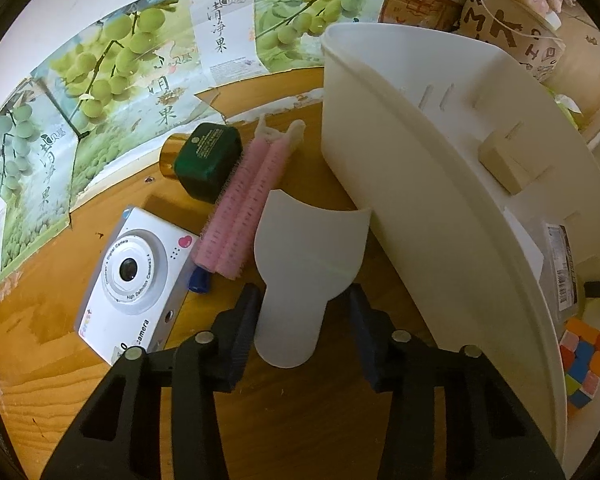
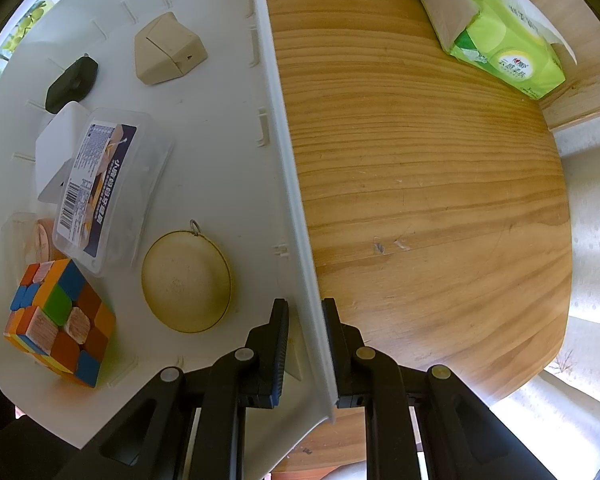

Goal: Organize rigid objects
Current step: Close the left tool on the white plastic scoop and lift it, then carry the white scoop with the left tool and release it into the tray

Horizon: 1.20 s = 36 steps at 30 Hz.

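My left gripper [image 1: 304,304] is shut on the narrow end of a flat white plastic scoop-shaped piece [image 1: 308,240], just above the wooden table beside the white bin [image 1: 400,152]. On the table to its left lie a white toy camera [image 1: 136,280], pink hair rollers [image 1: 244,208], a dark green box [image 1: 208,160] and a blue cap [image 1: 199,280]. My right gripper [image 2: 306,332] points straight down and is shut on the white bin's wall [image 2: 288,160]. Inside the bin lie a colour cube [image 2: 60,320], a round cream disc [image 2: 186,280], a labelled clear box [image 2: 104,188], a beige block [image 2: 168,48] and a black piece [image 2: 72,84].
Cardboard boxes printed with green grapes [image 1: 112,72] stand along the table's far edge. A green tissue pack [image 2: 500,36] lies at the far right corner of the wooden table [image 2: 420,200]. Patterned bags [image 1: 512,20] stand behind the bin.
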Available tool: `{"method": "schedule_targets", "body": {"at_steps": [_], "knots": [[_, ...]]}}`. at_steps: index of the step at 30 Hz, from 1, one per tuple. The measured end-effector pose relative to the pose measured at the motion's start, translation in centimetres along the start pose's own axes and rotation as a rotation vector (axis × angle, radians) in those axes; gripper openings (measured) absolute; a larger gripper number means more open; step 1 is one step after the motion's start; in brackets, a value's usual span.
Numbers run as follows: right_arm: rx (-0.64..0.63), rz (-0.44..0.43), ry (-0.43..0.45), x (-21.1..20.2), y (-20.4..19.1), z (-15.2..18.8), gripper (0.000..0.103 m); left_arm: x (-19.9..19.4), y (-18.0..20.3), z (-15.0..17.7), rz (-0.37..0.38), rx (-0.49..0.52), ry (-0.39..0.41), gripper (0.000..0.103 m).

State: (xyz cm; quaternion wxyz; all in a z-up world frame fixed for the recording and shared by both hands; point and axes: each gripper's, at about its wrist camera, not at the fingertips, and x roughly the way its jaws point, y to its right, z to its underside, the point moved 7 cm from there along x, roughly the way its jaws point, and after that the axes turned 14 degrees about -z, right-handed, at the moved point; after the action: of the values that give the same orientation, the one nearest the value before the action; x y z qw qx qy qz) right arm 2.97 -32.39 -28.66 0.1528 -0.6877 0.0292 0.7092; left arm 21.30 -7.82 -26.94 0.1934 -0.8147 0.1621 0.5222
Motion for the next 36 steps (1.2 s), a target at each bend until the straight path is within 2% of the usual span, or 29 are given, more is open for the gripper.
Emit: {"method": "schedule_targets", "body": {"at_steps": [2,11,24,36], "knots": [[-0.001,0.000,0.000,0.0,-0.1,0.1,0.017,-0.2,0.0,0.3,0.014,0.002,-0.001,0.032],[-0.005,0.008,0.004,0.0,-0.4,0.2,0.018,-1.2,-0.5,2.2,0.058,-0.042,-0.016,0.032],[-0.025,0.006,0.017,-0.2,-1.0,0.5,0.018,-3.1,-1.1,5.7,0.083,-0.129,-0.025,0.032],[-0.061,-0.020,0.031,-1.2,-0.8,0.6,0.018,-8.0,-2.2,7.4,0.113,-0.268,0.068,0.032]]}}
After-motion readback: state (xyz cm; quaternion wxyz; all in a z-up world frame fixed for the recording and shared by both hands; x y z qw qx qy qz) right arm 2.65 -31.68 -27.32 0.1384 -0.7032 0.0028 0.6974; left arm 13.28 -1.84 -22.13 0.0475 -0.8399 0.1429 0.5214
